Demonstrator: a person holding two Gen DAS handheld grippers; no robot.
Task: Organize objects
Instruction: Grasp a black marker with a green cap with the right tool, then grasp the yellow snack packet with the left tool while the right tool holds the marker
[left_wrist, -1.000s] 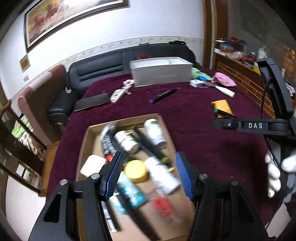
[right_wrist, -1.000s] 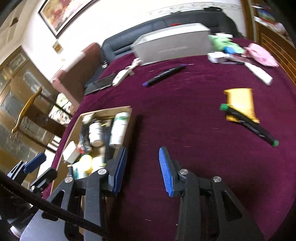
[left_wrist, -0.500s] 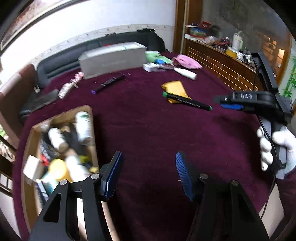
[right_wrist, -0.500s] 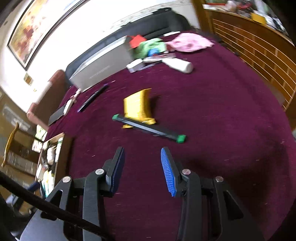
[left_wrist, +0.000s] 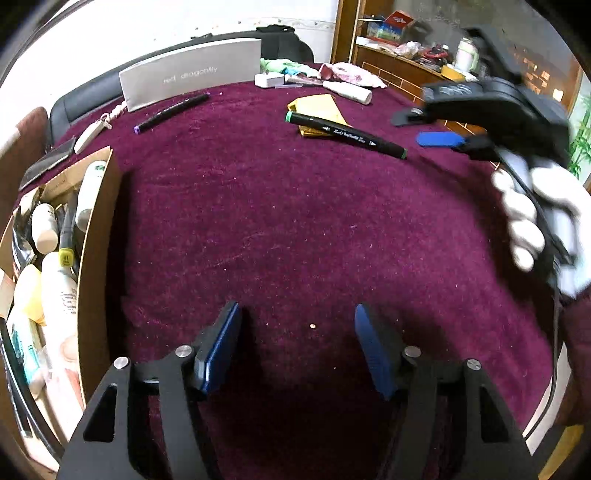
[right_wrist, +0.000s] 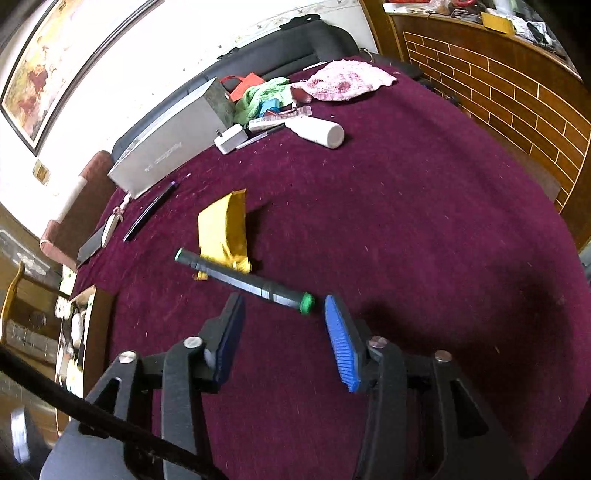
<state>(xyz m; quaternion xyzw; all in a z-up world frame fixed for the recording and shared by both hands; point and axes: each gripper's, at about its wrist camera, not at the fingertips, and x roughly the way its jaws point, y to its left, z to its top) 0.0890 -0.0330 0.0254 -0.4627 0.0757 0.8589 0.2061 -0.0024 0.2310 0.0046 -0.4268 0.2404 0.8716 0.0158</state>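
Cardboard box (left_wrist: 98, 258) at left bench edge, packed with white bottles (left_wrist: 55, 284) and tubes, contents partly cut off. Green-capped marker (right_wrist: 243, 282) lies on the maroon bench (left_wrist: 295, 221), far end over a yellow packet (right_wrist: 223, 232). Right gripper (right_wrist: 282, 321) angled down, jaws just been widening, near marker cap just beyond the tips, nothing gripped. Left gripper (left_wrist: 295, 343) half open, just been widening, empty over bare cloth. Gloved hand (left_wrist: 535, 218) blurred
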